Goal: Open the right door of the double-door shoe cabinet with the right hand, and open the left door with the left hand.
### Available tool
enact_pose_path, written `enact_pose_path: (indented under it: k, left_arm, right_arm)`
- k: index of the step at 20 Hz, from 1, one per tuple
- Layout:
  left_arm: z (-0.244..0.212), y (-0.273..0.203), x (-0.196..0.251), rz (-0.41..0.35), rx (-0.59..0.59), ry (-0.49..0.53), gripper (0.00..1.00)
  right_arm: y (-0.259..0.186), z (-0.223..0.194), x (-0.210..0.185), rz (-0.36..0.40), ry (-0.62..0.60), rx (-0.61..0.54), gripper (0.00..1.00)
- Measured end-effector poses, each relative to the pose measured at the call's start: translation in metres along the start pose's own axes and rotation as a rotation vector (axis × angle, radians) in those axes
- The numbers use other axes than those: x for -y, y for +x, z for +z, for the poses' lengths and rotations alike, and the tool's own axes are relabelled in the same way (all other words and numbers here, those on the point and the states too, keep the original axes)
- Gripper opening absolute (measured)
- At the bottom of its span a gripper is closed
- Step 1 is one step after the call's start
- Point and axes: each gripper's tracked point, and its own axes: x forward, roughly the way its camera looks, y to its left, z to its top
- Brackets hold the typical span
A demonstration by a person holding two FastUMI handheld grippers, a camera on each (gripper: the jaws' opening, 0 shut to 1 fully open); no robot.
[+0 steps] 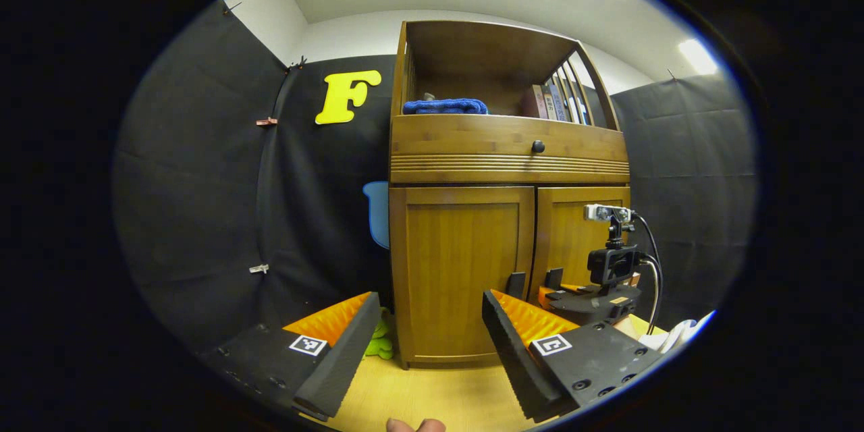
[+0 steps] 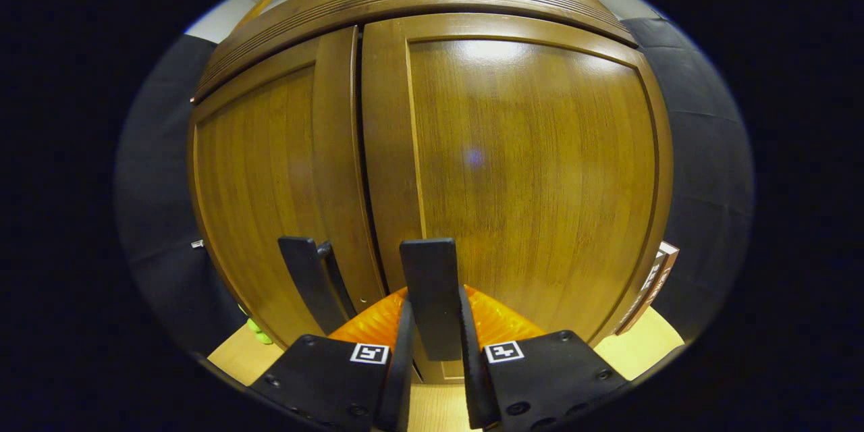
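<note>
2 doors are shut; right claw [image 2: 435, 324] grips right door's handle [image 2: 428, 283]: pull outward steadily. Left claw [image 1: 425, 344] hangs open.

One wooden shoe cabinet [image 1: 506, 169] has two lower doors, the left door [image 1: 462, 270] and the right door [image 1: 574, 243], each bearing one dark handle: left handle [image 2: 307, 280], right handle [image 2: 432, 293]. One drawer [image 1: 506, 142] carries one round knob [image 1: 538, 146], and the open shelf above holds one folded blue towel [image 1: 445, 106] and a few upright books [image 1: 550, 102]. Two grippers appear: the left gripper [image 1: 425, 344] and the right gripper [image 2: 432, 364].
</note>
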Motion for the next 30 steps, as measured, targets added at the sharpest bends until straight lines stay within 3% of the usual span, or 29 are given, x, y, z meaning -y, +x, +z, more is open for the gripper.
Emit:
enact_pose_path:
  k: [3,16,26,30]
  left_arm:
    - [0.002,-0.005,-0.002,0.021,0.001,0.01,0.94]
    - [0.007,-0.017,0.058,0.026,0.024,0.036,0.94]
    - [0.011,0.008,0.121,-0.012,0.038,0.023,0.92]
    - [0.009,0.019,0.145,-0.044,0.033,0.023,0.95]
  right_arm:
    - [-0.004,0.0,-0.001,0.021,0.0,-0.014,0.26]
    - [-0.132,-0.006,0.048,0.127,0.013,-0.042,0.26]
    - [-0.189,-0.006,0.107,0.122,0.025,-0.073,0.25]
    - [-0.204,-0.006,0.131,0.139,0.078,-0.095,0.25]
